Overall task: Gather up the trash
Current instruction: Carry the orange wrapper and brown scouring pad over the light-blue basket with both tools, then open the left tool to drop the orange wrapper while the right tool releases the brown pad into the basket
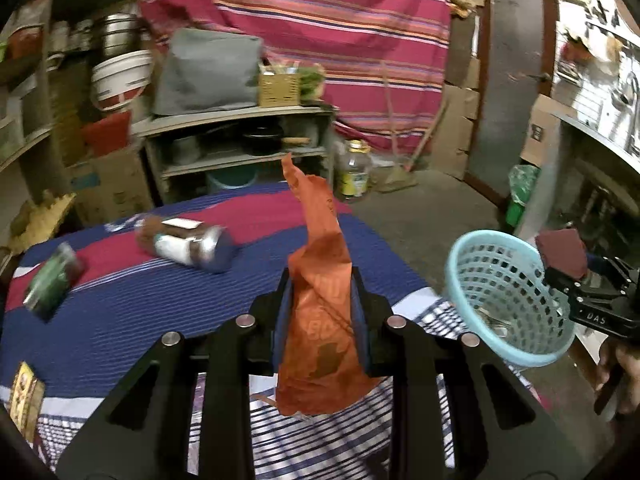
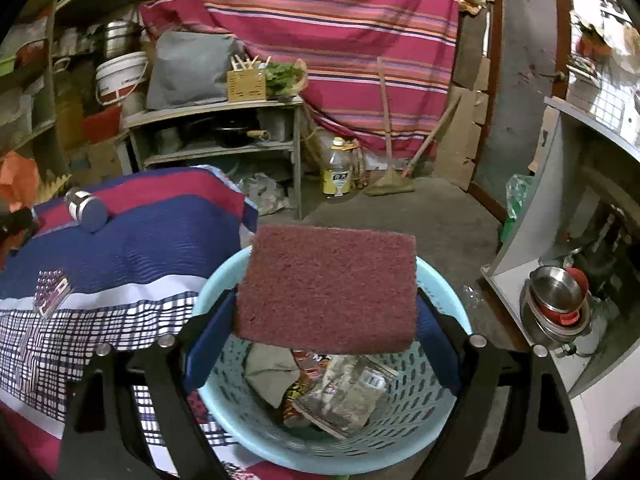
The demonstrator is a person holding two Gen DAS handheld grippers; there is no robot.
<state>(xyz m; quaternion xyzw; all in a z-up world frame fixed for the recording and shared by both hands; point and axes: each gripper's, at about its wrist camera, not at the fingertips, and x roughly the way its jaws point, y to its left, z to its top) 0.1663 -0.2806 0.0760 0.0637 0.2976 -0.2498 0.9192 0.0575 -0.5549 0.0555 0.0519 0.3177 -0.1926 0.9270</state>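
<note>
Orange wrapper (image 1: 320, 320) clamped in left gripper (image 1: 322, 300); maroon scouring pad (image 2: 326, 288), seemingly pinched, between wide-set right gripper (image 2: 324, 320) jaws.

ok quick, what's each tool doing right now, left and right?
Left tool: closed on the orange wrapper.
Right tool: closed on the maroon scouring pad, above the blue basket.

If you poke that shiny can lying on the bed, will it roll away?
Probably: the can is round and lies on its side. The soft striped bedcover might slow it. It looks like thin metal, so likely light and easy to dent.
</note>
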